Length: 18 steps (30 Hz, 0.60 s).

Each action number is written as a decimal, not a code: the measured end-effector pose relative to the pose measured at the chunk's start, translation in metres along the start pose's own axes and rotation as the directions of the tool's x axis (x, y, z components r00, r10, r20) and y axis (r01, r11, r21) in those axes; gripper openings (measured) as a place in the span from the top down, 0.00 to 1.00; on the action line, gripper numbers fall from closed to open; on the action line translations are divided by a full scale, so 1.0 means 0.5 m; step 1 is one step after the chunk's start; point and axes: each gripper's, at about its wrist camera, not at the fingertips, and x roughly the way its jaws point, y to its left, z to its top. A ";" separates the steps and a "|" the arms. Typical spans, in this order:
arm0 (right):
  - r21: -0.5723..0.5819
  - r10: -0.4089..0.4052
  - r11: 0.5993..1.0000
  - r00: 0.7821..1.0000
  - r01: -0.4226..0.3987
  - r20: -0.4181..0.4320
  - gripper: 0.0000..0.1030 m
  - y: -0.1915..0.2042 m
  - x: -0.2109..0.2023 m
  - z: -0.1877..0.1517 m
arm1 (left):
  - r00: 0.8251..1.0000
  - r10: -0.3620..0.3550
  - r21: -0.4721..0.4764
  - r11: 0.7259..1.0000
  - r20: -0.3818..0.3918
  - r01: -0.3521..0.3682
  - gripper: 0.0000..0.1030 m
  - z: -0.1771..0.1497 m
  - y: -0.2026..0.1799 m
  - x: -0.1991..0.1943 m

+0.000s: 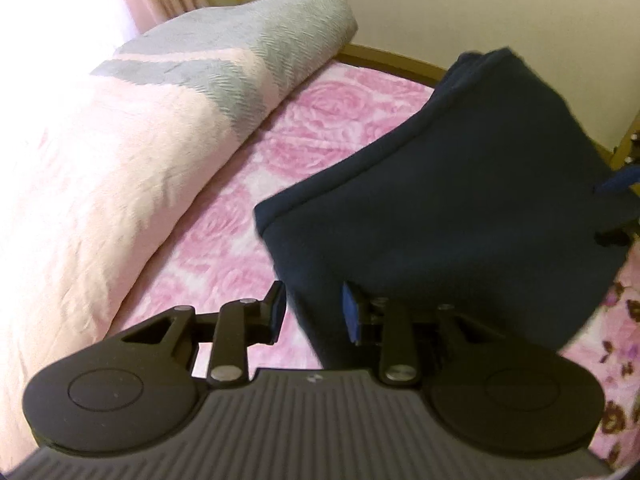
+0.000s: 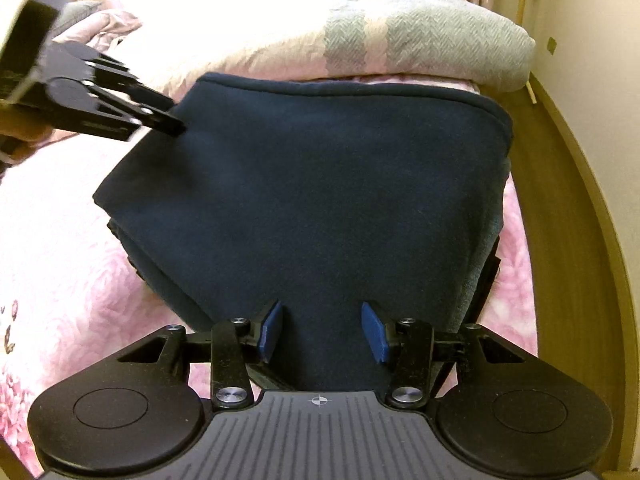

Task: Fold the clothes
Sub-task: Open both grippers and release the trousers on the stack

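The navy garment (image 2: 312, 200) hangs between my two grippers, lifted off the bed (image 2: 60, 240) with its lower part trailing toward the pink rose-patterned bedspread (image 1: 320, 120). It looks already doubled, a seamed edge running along its far side.

The risk I see is losing one corner: the cloth is thick and soft, and if my hands pull away from each other unevenly the fold will skew, or a layer will slide out and the whole thing sag into a heap. It could also drag across the bedspread and rumple as I lower it.

My left gripper (image 1: 314, 312) has its blue pads (image 1: 350, 312) partly apart, and dark cloth fills the gap between them; I judge it is bunched there and held, though how firmly I cannot tell. From the right wrist view it pinches the garment's far left corner.

My right gripper (image 2: 322, 334) has its jaws likewise part open, with a thick run of fabric passing between the pads and down toward the body of the tool. It seems caught, not loose.

Beyond lie a folded pink-and-grey quilt (image 1: 180, 92), then the wooden bed frame (image 2: 560, 220) and the pale wall (image 1: 480, 0).
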 end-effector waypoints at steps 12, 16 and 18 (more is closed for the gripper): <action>0.036 -0.022 0.999 0.999 0.021 0.035 0.54 0.017 -0.041 -0.027 | 0.997 -0.052 -0.050 0.998 -0.049 0.049 0.74 -0.078 -0.045 -0.004; 0.073 -0.010 0.997 0.999 0.008 0.033 0.53 0.016 -0.054 -0.032 | 0.997 -0.036 -0.081 0.996 -0.065 0.031 0.66 -0.091 -0.049 -0.051; 0.114 -0.007 0.993 0.999 0.003 0.039 0.53 0.018 -0.074 -0.040 | 0.996 -0.035 -0.127 0.992 -0.077 0.025 0.49 -0.105 -0.057 -0.081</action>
